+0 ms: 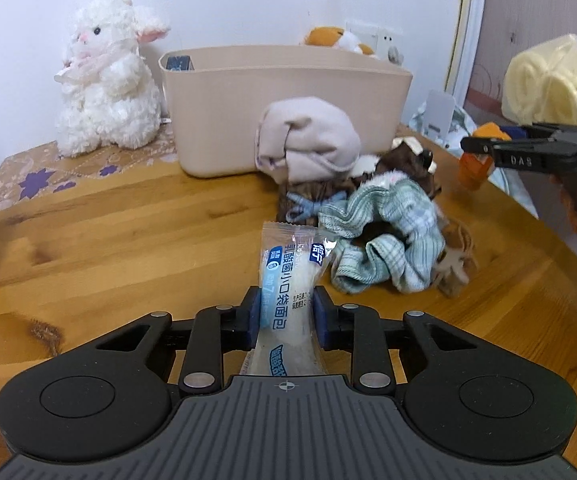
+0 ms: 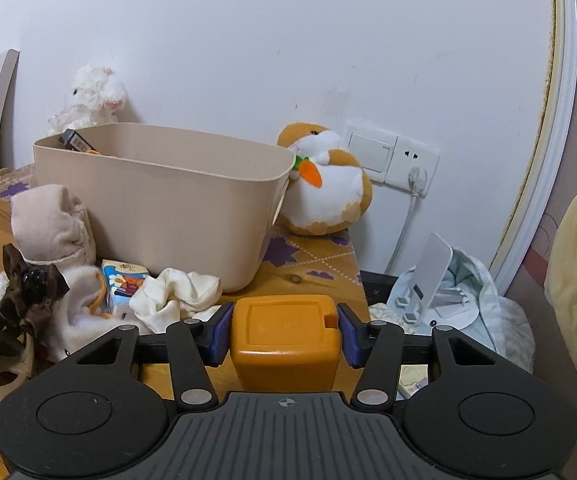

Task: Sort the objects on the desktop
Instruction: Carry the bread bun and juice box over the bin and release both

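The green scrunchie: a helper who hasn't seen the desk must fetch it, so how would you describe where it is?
Find the beige bin at the back of the wooden table. In the fabric heap in front of it, nearest the table's front, lies the green scrunchie: a ruffled pale green checked ring, unlike the plain beige bundle behind it.

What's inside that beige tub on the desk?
Above the beige tub's rim, only a dark boxy item shows, leaning in the far left corner. The tub's walls hide the rest of the inside.
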Tool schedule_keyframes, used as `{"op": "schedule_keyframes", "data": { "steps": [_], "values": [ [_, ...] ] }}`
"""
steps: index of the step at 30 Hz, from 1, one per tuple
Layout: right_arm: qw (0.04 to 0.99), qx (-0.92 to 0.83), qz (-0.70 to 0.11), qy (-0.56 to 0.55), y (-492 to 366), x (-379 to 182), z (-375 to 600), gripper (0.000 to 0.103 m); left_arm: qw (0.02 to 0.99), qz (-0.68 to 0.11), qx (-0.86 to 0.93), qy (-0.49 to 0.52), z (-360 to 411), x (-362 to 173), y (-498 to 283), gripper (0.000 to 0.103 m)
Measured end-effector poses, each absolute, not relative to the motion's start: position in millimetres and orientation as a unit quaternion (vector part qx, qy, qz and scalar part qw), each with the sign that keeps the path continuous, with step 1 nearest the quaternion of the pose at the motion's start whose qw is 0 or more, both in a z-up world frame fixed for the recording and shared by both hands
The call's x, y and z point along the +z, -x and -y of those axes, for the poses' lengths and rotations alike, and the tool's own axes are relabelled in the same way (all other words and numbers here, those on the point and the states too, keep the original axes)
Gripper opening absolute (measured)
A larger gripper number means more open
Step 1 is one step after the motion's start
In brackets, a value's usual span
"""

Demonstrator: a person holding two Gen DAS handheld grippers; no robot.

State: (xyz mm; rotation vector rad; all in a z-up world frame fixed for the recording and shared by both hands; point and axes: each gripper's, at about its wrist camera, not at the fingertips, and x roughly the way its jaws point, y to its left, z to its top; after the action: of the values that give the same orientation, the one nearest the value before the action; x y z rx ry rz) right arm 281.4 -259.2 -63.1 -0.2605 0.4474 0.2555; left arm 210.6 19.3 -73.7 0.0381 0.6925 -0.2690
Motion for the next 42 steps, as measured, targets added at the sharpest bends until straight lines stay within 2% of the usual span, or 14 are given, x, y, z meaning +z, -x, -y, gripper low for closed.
{"op": "schedule_keyframes", "data": {
  "steps": [13, 23, 42],
  "values": [
    [0.962, 0.124, -0.207, 0.125, -273.6, -49.9, 262.1, 0.05, 0.943, -0.312, -0.114, 0.021, -29.1, -58.3, -216.5, 0.027],
    [0.969, 0.121, -0.179, 0.121, -268.5, -23.2, 265.3, 0.05, 0.959, -0.258, -0.105, 0.041, -29.3, -15.1, -231.3, 0.027],
    [0.977, 0.138, -0.112, 0.122, -311.2, 44.7, 216.0, 0.05, 0.977, -0.193, -0.077, 0.045, -5.5, 50.1, -313.9, 0.026]
  ]
}}
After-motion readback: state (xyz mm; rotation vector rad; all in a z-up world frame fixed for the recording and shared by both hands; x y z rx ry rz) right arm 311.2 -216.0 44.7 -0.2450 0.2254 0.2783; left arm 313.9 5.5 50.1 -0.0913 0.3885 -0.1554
